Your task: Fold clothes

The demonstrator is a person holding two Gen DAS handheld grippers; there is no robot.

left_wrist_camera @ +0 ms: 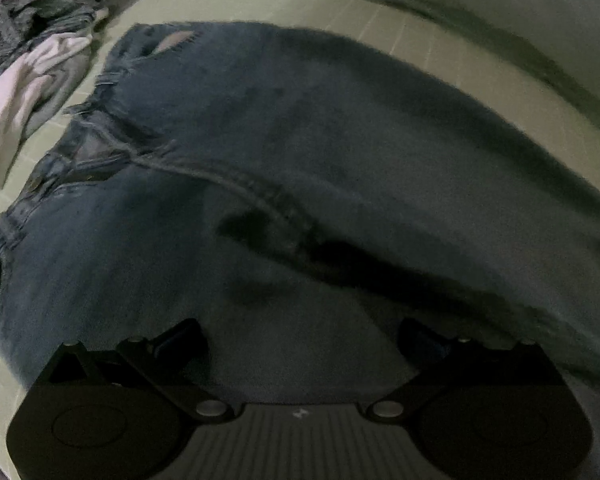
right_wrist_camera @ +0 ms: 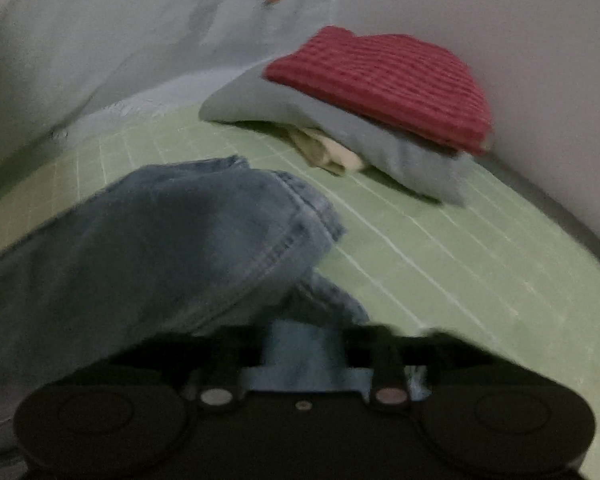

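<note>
Jeans (left_wrist_camera: 300, 160) lie spread across the green gridded worktop (left_wrist_camera: 400, 40), and I can read no brand, label or writing anywhere on them or around them; both views are blurred.

In my left wrist view, at the far left, a heap of unfolded clothes (left_wrist_camera: 32, 52) sits on the worktop, dark grey fabric on top of pale pinkish-white cloth, just beside the waistband (left_wrist_camera: 60, 160) of the jeans. The waistband points left, a torn patch shows near its far corner, and the legs run off to the right. A long fold crosses the denim diagonally. My left fingers (left_wrist_camera: 300, 340) stand wide apart right over the near part of the denim, with nothing pinched between them.

In my right wrist view, the hem end of a jeans leg (right_wrist_camera: 220, 232) bulges up at the left and centre. A strip of the denim runs down between my right fingers (right_wrist_camera: 304, 344); they stand partly apart, and through the blur I cannot tell whether they press on it. At the far right, well apart from the jeans, stands a folded stack (right_wrist_camera: 380, 120): a red ribbed garment (right_wrist_camera: 380, 76) on a pale blue one, cream cloth beneath. Pale walls close off the far side.
</note>
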